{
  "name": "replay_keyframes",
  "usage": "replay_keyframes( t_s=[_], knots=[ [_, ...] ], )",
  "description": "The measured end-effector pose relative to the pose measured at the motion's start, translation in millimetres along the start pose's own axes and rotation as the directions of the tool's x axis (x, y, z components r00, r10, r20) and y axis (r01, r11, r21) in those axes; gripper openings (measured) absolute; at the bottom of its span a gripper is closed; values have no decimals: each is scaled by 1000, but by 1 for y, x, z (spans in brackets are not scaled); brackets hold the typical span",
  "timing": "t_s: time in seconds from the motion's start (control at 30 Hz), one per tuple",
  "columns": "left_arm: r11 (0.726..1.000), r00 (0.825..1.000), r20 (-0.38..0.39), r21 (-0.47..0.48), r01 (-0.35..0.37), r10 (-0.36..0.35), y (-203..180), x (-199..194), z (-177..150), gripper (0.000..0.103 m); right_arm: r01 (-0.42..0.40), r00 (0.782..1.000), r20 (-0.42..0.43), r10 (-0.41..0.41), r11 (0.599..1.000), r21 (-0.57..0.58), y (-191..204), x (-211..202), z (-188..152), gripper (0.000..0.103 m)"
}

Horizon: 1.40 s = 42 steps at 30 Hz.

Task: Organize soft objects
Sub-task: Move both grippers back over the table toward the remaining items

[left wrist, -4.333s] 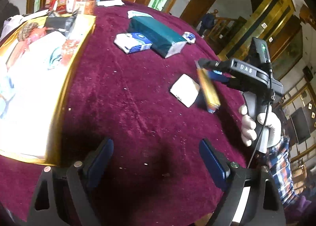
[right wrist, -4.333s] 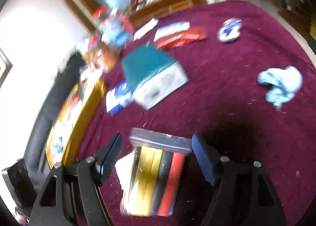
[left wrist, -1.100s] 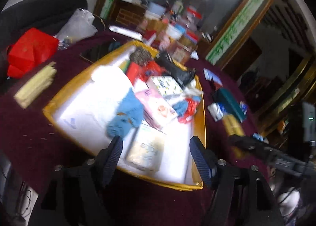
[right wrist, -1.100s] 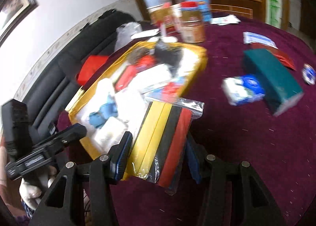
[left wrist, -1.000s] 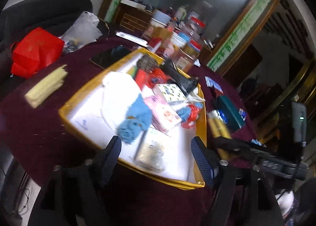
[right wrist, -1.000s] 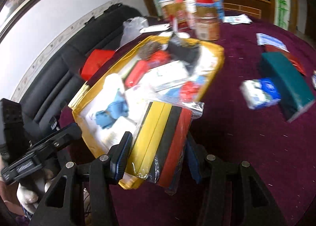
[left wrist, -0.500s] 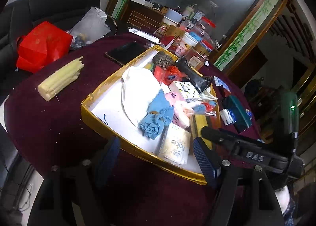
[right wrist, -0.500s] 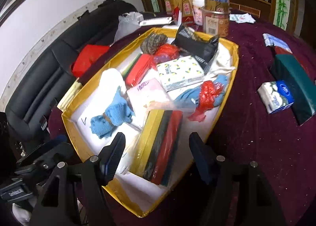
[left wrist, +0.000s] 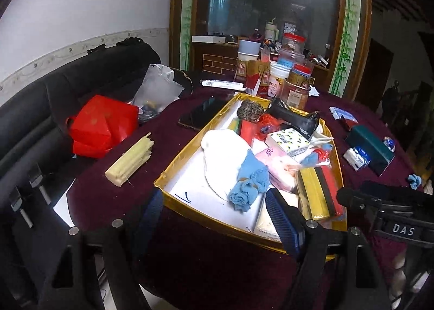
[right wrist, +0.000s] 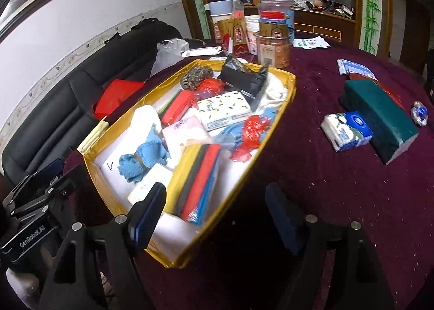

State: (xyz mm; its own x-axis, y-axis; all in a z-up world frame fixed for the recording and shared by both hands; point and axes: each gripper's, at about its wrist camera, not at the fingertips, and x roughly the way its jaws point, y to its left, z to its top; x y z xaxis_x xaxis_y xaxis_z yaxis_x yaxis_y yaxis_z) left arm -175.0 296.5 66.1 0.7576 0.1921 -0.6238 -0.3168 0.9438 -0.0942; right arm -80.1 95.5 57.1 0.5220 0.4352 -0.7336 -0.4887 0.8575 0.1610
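Note:
A clear bag of yellow, black and red sponges lies in the gold tray, at its near right side. My right gripper hovers just in front of the bag. Its jaws are opening, and the pads are clear of the bag. The left wrist view shows the same bag beside a rolled blue cloth inside the tray. My left gripper stands open over the tray's near edge, holding nothing. White cloth, tissue packs, red plastic and a black pouch also fill the tray.
On the maroon table right of the tray lie a tissue pack, a teal box and a small blue cloth. Jars stand behind the tray. To its left are a phone, a pale cut stalk and a red bag.
My right gripper carried the sponge bag over the tray and let go of it; the bag now lies inside. The right jaws have spread. The left gripper turned toward the tray.

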Motion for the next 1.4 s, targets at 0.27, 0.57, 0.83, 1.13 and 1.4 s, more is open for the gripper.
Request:
replay_keyframes(
  t_s=[0.27,0.57,0.83,1.13,1.4],
  knots=[
    [999,1000,-13,43,2,-1,-20,-6,-5,81,-5,1000,3,5,999,45,-17,-9,-12,76],
    [996,1000,-17,90,4,-3,-42,-15,-8,81,-9,1000,13,8,996,92,-37,-20,-26,76],
    [990,999,-22,135,28,-25,-65,-21,-11,86,-7,1000,21,4,989,148,-62,-29,-39,76],
    [974,998,-40,219,64,-57,-103,-27,-20,89,-6,999,35,-2,976,217,-97,-41,-55,76],
    [946,987,-108,287,148,-122,-138,-28,-29,91,49,995,68,-75,943,329,-161,-67,-67,76]
  ],
)
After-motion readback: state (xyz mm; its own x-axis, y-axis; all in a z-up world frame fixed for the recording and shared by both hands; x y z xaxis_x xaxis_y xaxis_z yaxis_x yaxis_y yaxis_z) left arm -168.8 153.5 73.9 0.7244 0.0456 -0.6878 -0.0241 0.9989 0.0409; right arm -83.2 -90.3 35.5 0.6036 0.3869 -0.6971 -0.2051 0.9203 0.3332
